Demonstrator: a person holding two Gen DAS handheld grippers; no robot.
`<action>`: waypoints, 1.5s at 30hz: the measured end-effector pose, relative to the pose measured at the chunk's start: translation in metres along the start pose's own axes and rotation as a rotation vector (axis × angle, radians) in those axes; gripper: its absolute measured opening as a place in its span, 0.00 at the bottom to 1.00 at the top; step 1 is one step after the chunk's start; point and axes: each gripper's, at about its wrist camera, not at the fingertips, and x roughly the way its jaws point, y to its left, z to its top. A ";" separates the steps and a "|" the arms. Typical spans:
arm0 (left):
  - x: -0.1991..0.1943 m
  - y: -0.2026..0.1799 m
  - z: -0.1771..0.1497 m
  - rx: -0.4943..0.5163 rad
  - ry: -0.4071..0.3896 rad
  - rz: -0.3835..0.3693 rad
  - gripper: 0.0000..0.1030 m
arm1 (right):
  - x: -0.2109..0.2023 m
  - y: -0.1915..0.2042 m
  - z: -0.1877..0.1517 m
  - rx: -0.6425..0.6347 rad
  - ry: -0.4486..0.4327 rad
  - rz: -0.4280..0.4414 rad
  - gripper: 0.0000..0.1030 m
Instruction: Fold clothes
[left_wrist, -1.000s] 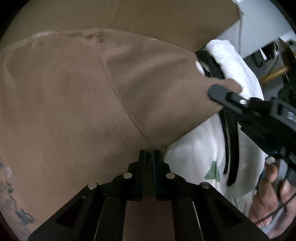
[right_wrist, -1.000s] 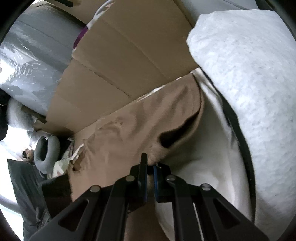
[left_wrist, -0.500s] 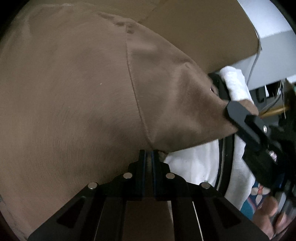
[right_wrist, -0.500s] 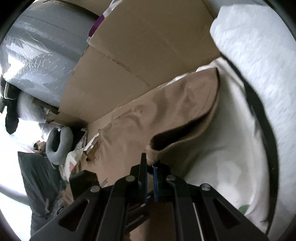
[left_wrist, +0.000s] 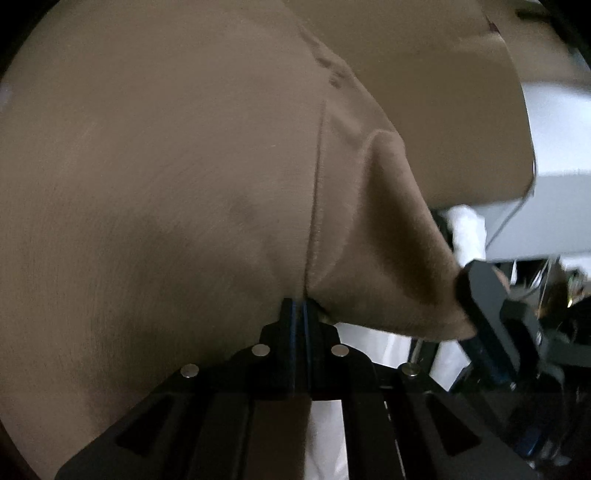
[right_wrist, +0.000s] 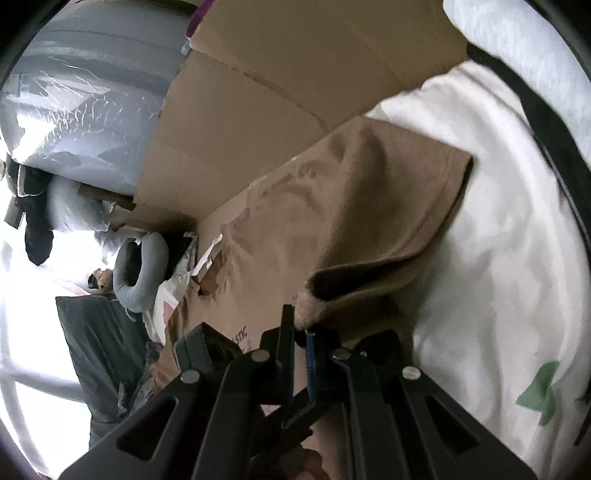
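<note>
A brown garment (left_wrist: 166, 192) fills most of the left wrist view, lifted and hanging in folds. My left gripper (left_wrist: 299, 306) is shut on its edge at a seam. At the right of that view my right gripper (left_wrist: 469, 306) pinches the garment's corner. In the right wrist view the brown garment (right_wrist: 369, 206) lies partly folded over cardboard, and my right gripper (right_wrist: 301, 325) is shut on its thick hem. The left gripper's black body (right_wrist: 199, 350) shows just left of it. White cloth (right_wrist: 498, 258) lies under and beside the garment.
Flattened cardboard (right_wrist: 277, 92) covers the surface behind the garment. A plastic-wrapped grey mattress (right_wrist: 92, 103) stands at the left, with a grey neck pillow (right_wrist: 140, 273) and dark bags (right_wrist: 96, 350) below it. A grey-white pillow (right_wrist: 517, 40) sits at the top right.
Both grippers have carried the garment's edge across and slightly down. The left wrist has rolled, so the fabric fills more of its view. In the right wrist view the fold has widened.
</note>
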 end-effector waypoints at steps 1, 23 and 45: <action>0.000 0.001 -0.001 -0.011 -0.006 -0.003 0.05 | 0.001 0.001 -0.001 0.000 0.008 0.003 0.05; 0.013 0.014 -0.033 -0.129 -0.056 -0.072 0.02 | 0.015 0.010 -0.007 0.104 0.136 0.199 0.56; -0.004 0.002 -0.031 -0.110 -0.072 -0.066 0.02 | 0.000 0.028 -0.001 0.144 0.186 0.326 0.73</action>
